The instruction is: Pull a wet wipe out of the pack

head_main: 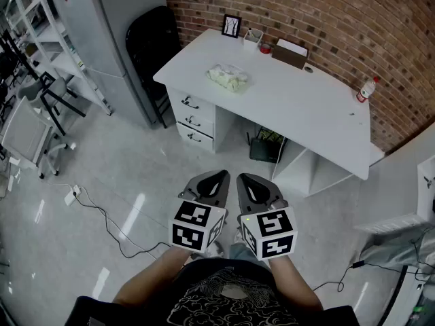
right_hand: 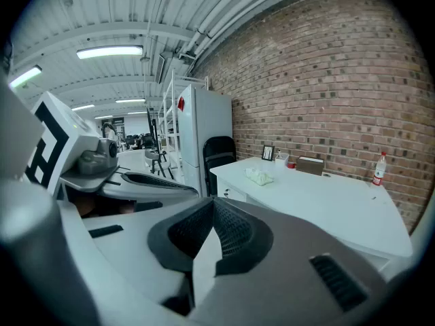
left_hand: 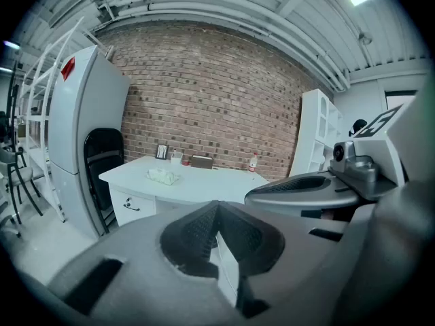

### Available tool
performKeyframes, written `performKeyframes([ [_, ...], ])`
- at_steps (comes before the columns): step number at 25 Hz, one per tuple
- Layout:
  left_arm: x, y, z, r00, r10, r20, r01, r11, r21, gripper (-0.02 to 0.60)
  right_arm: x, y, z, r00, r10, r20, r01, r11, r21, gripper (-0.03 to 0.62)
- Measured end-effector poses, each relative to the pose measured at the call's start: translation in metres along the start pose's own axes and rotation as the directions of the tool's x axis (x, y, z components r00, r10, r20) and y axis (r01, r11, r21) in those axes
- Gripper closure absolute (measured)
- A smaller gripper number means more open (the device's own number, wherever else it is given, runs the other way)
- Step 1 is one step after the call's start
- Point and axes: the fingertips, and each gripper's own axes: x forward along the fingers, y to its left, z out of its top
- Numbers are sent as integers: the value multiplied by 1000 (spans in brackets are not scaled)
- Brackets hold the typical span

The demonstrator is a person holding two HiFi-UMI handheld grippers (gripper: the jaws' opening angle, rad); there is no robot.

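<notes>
The wet wipe pack [head_main: 229,77] is a pale, crumpled soft pack lying on the white desk [head_main: 299,107], well ahead of me. It shows small in the left gripper view [left_hand: 163,176] and in the right gripper view [right_hand: 259,176]. My left gripper [head_main: 216,177] and right gripper [head_main: 246,180] are held side by side over the floor, far short of the desk. In its own view the left gripper [left_hand: 216,206] has its jaws together with nothing between them. The right gripper [right_hand: 213,202] is likewise shut and empty.
On the desk's far edge stand a picture frame [head_main: 232,25], a cup [head_main: 253,38], a brown box [head_main: 290,53] and a small bottle [head_main: 366,89]. A black chair [head_main: 151,46] and a grey cabinet [head_main: 115,26] stand left of the desk. Cables [head_main: 102,216] trail on the floor.
</notes>
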Motion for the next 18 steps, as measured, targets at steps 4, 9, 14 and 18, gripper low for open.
performKeyframes([
  [4,0,2,-3,1000,-9,-12,9,1000,-4,569,1,4,1,1000,-3,1,3,1000,3,577],
  [9,0,2,-4,999,-25,-26,25,1000,15,569,5,7,3,1000,-9,4,9,1000,10,576],
  [14,3,6,-4,999,-29,-31,29,999,15,571,10,6,5,1000,-12,9,12,1000,13,576],
  [18,9,10,3,999,-28,-24,29,999,16,571,19,4,8,1000,-2,10,2,1000,17,576],
])
